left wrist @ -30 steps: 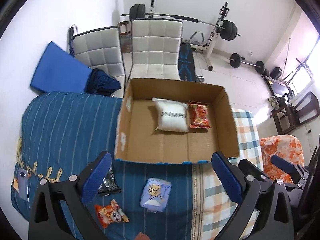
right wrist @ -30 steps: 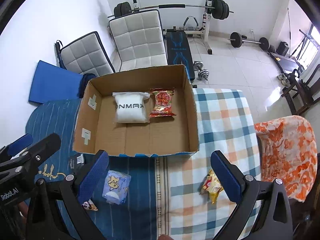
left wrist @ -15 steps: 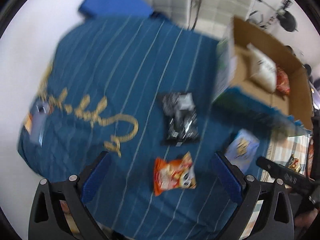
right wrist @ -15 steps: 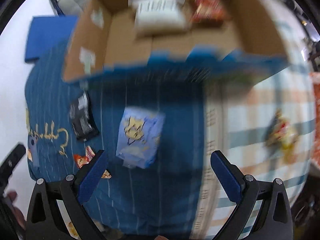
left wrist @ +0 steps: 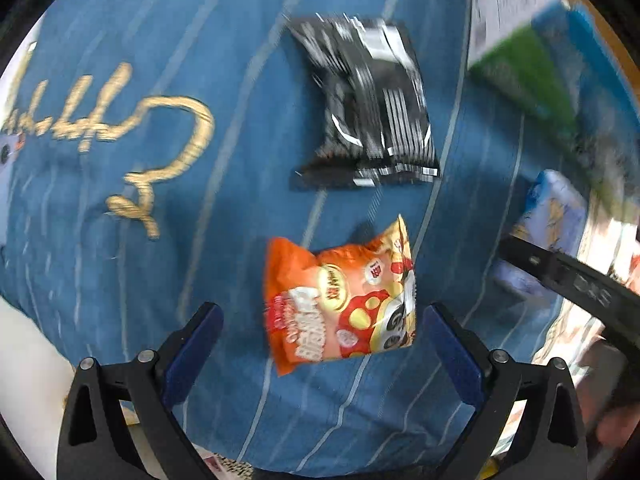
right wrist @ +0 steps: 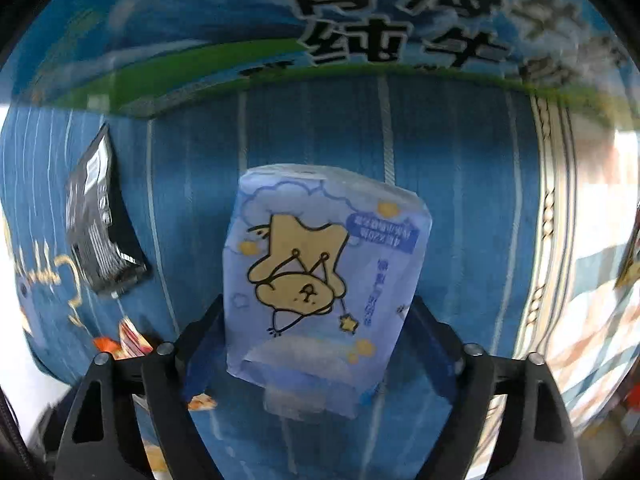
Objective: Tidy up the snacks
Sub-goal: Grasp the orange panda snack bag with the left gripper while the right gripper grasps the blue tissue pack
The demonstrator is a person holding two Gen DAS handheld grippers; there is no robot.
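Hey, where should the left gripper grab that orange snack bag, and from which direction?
Come straight down with the left gripper and pinch the orange snack bag across its puffy middle, one finger on each long side. It lies flat on the blue cloth, already lined up between the open jaws.

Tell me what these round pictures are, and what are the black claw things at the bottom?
The claws are two-finger grippers a person holds, one in each hand. A small camera sits on each, looking forward between the fingers; that lens bends the picture round.

In the left wrist picture, the left gripper is open above an orange crinkly snack bag. A black striped snack packet lies farther on the blue striped cloth.

In the right wrist picture, the right gripper has a pale blue pouch with a cartoon bear between its fingers; whether it squeezes yet is unclear.
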